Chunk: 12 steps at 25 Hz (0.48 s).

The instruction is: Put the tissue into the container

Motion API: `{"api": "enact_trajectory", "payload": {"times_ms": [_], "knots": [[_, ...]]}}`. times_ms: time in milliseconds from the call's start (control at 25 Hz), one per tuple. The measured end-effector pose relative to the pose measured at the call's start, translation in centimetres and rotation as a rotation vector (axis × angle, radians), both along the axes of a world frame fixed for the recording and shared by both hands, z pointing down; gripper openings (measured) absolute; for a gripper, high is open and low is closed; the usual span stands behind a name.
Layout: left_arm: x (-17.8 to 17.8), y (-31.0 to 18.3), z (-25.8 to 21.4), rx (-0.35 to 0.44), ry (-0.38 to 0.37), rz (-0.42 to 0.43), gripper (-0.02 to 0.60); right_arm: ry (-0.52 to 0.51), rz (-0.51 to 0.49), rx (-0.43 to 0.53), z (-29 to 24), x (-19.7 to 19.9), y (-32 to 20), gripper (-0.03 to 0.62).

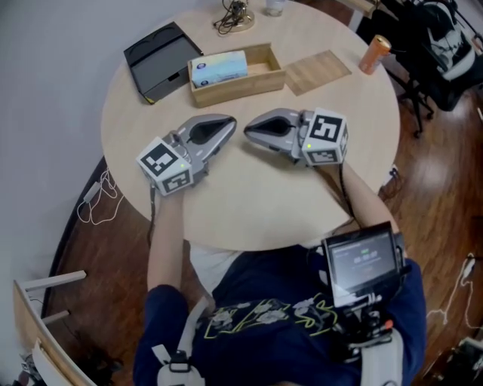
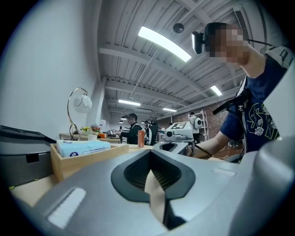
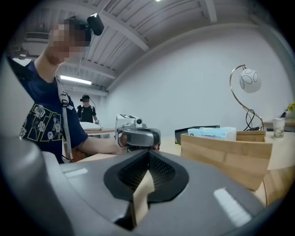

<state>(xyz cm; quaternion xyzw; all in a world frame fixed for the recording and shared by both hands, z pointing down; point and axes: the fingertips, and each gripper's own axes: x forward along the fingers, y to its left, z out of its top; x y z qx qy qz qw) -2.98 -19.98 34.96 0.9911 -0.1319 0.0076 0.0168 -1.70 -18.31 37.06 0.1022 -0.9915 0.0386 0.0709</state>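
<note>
A light-blue tissue pack (image 1: 219,68) lies in the left part of an open wooden container (image 1: 264,79) at the back of the round table (image 1: 249,203). My left gripper (image 1: 229,122) and right gripper (image 1: 248,128) rest on the table in front of it, tips facing each other and a little apart. Both are shut with nothing between the jaws. The left gripper view shows its own shut jaws (image 2: 150,155), the tissue pack (image 2: 83,147) in the container (image 2: 90,160), and the right gripper (image 2: 177,137) beyond. The right gripper view shows its shut jaws (image 3: 148,155), the left gripper (image 3: 136,134) and the tissue pack (image 3: 212,132).
A flat wooden lid (image 1: 321,71) lies right of the container. A black case (image 1: 158,60) sits at its left, a lamp base (image 1: 234,19) behind it, and an orange can (image 1: 375,54) near the table's right edge. Other people stand far off.
</note>
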Motion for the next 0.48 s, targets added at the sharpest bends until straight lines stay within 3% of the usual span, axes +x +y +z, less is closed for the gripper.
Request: {"api": "enact_trajectory", "payload": {"times_ms": [200, 480], "knots": [[1.4, 0.1, 2.5, -0.064, -0.125, 0.035, 0.005, -0.002, 0.008, 0.0, 0.1, 0.0, -0.4, 0.002], [1.5, -0.6, 2.7, -0.072, -0.124, 0.024, 0.005, 0.004, 0.028, -0.005, 0.4, 0.5, -1.0, 0.002]]}}
